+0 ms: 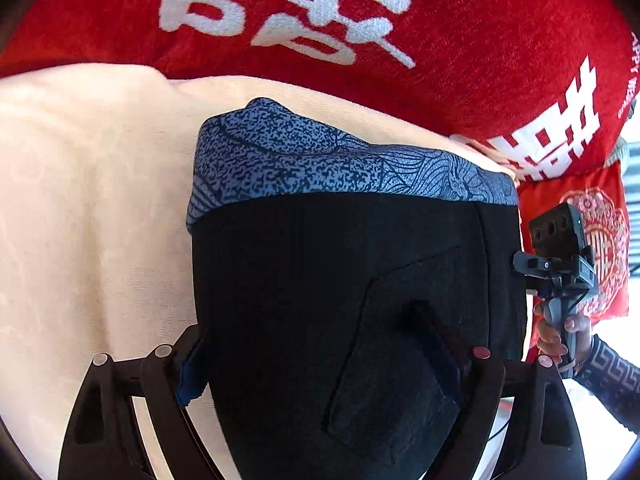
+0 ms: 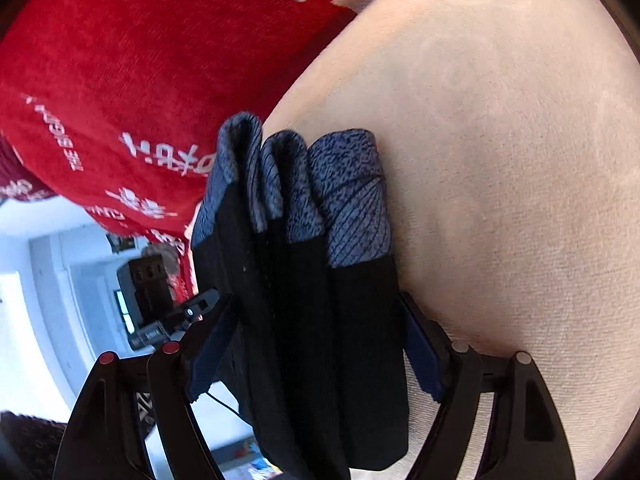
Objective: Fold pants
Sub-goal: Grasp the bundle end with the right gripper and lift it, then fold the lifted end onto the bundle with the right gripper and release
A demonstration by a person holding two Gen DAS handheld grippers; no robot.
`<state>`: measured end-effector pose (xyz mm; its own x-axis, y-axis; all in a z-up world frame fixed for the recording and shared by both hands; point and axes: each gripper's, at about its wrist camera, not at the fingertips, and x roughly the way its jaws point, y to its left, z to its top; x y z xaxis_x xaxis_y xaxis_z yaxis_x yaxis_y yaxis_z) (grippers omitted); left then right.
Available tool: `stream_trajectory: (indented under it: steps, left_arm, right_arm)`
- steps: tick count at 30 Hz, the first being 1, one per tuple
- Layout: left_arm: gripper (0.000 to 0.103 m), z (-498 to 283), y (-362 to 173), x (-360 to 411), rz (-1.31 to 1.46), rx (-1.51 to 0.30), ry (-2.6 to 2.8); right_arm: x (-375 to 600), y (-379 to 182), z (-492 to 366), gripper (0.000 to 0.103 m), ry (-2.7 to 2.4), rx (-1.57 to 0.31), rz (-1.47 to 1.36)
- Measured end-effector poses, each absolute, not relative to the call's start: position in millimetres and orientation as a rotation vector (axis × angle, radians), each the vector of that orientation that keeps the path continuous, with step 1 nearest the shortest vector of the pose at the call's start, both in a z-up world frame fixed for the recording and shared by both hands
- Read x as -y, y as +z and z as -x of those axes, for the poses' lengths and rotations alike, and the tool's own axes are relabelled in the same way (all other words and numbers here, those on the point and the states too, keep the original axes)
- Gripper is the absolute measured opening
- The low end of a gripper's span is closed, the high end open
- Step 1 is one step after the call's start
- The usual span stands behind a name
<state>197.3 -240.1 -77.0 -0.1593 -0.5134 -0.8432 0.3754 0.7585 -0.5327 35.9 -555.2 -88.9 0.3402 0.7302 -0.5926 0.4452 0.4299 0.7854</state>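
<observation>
Presently noted: folded pants [image 1: 344, 320], black with a blue-grey patterned waistband [image 1: 320, 160], held between both grippers above a cream cushion [image 1: 88, 208]. Bundle seen broadside from the left wrist, a stitched pocket outline across the black face, waistband at the end farthest from the fingers. Seen edge-on from the right wrist: pants [image 2: 320, 320] in about three stacked layers, waistband folds bunched at the far end.

Left gripper [image 1: 332, 364]: jaws spread wide, one finger on each side of the bundle, blue pads against the cloth on both flanks. Clamped on the pants across the full width of the fold.

Right gripper [image 2: 320, 360]: jaws likewise wide, blue pads pressed to the outer layers on either side. Clamped on the pants across the stack's thickness.

Right gripper also visible in the left view, just beyond the bundle's right edge, handle gripped by a hand [image 1: 560, 336] with a dark patterned sleeve [image 1: 612, 384].

Beyond the fingertips: cream cushion directly behind the pants, touching or just clear of the lower layer, cannot tell which. Farther out, a red blanket [image 1: 360, 32] with white characters, lying against the cushion's far edge. Small red pillow [image 1: 600, 240] with a white round emblem past the right gripper.
</observation>
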Motion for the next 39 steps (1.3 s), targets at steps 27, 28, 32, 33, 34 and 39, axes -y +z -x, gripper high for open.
stream_trajectory:
  steps: [27,28,32,33,34,39]
  left_arm:
    - [0.06,-112.2,5.1,181.9,0.018,-1.438,-0.711]
    - [0.06,-108.7,4.3,172.9,0.019,-1.44,-0.711]
    - [0.061,-100.1,-4.9,153.2,0.025,-1.458,-0.701]
    - [0.061,-97.9,-10.7,149.4,0.013,-1.462,-0.693]
    - [0.063,-97.3,-15.2,148.7,0.005,-1.466,-0.685]
    - [0.085,-94.6,-39.9,137.6,-0.04,-1.422,-0.592]
  right_arm:
    - [479.8,-36.4,29.6,0.046,0.304,-1.24,-1.248]
    - [474.5,-36.2,31.4,0.046,0.301,-1.239,-1.254]
    - [457.2,-34.2,39.5,0.046,0.289,-1.248,-1.214]
    - [453.7,-35.9,39.4,0.046,0.28,-1.256,-1.2]
    - [451.0,-39.4,40.3,0.046,0.27,-1.271,-1.178]
    - [449.4,-55.8,41.6,0.059,0.182,-1.29,-1.101]
